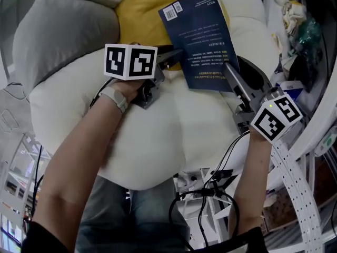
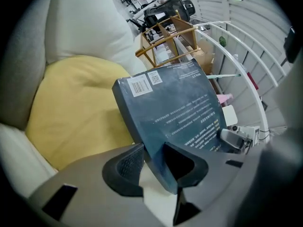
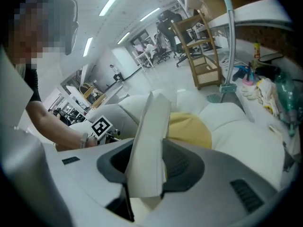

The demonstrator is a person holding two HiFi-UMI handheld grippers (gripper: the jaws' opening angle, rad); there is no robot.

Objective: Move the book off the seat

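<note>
The blue book [image 1: 202,41] is up in the air, tilted, above the cream armchair [image 1: 158,136] and its yellow cushion [image 1: 138,12]. It is held at its near edge from both sides. The left tool [image 1: 172,58] has its jaws closed onto the book's near left corner. The right tool [image 1: 230,70] is clamped on the near right edge, with the pages pinched between its pads. A grey cushion [image 1: 63,36] sits at the far left.

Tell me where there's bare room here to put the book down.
Bare: the front of the white seat, between the left hand-held gripper and the legs, and the grey cushion at left. Crowded: the clutter along the right, and the cables below the seat's edge.
</note>
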